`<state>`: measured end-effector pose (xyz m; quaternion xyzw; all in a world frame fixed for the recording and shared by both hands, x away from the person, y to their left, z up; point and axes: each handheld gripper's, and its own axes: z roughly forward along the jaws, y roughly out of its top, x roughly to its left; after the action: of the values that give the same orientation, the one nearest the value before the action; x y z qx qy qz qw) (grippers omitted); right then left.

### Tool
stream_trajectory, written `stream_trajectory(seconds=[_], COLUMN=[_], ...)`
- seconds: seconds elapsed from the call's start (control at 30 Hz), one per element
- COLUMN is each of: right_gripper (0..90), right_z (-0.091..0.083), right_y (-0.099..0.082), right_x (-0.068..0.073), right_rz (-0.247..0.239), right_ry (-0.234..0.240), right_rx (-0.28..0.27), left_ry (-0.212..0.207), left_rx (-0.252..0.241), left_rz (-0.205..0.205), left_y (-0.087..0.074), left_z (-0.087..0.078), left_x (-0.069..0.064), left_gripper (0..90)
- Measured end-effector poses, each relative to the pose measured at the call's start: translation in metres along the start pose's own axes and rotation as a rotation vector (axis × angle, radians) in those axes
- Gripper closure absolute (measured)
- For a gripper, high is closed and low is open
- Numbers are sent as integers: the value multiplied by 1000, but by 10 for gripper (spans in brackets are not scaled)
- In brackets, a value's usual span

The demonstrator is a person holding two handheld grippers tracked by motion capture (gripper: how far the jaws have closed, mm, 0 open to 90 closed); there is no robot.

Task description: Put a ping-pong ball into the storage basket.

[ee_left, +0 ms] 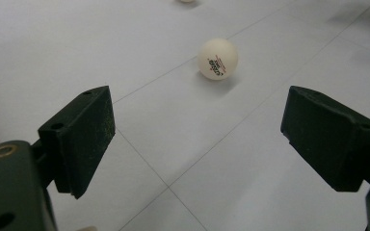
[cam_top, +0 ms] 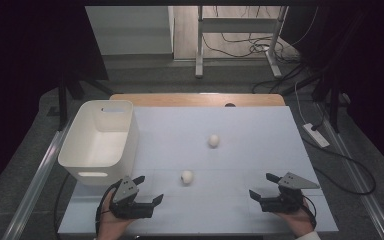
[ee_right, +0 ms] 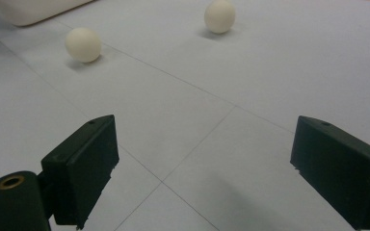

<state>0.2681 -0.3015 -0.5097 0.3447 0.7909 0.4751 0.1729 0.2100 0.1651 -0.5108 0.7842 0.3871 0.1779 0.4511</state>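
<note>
The room is dim around the edges, with cables lying on the grey floor beyond a pale surface [cam_top: 260, 150] that has a strip of bare wood along its far edge. At the left side of the surface stands a white plastic bin [cam_top: 75, 145], open on top, with nothing visible inside it. Two white balls lie out in the open: the nearer ball [cam_top: 186, 176] sits close to the middle of the surface, and the farther ball [cam_top: 213, 140] rests beyond it and a little to the right, the two well apart. The nearer one carries small printed lettering, plain in the left gripper view. A person's hands come in at the near edge, each holding a tool. The left gripper [cam_top: 147, 190] hovers just short of the nearer ball, pointed toward it, its jaws spread wide with nothing between them. The right gripper [cam_top: 265, 186] is off to the right, well apart from both balls, its jaws likewise spread wide and empty.
</note>
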Motion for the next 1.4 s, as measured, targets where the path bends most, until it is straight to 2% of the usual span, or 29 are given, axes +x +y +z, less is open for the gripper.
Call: stream_trajectory(seconds=[0.57,0.77,0.93,1.2,1.4], right_gripper=[95,95,97,98,98], right_z=[3,4,5,5,5], right_y=[1,1,1,1,2], right_x=[0,1,1,1,3], right_rz=[-4,0,-16,-12,-16], right_ry=[15,11,22,34,34], right_rx=[4,3,11,4,8], left_ry=[13,1,5,4,1], left_rx=[19,26,27,39,56], left_rz=[3,13,17,9,19], left_y=[13,19,24,31,38], left_z=[-1,0,1,7,13], left_x=[-6,-8,-9,-10,-13], left_gripper=[127,127,127,128,129])
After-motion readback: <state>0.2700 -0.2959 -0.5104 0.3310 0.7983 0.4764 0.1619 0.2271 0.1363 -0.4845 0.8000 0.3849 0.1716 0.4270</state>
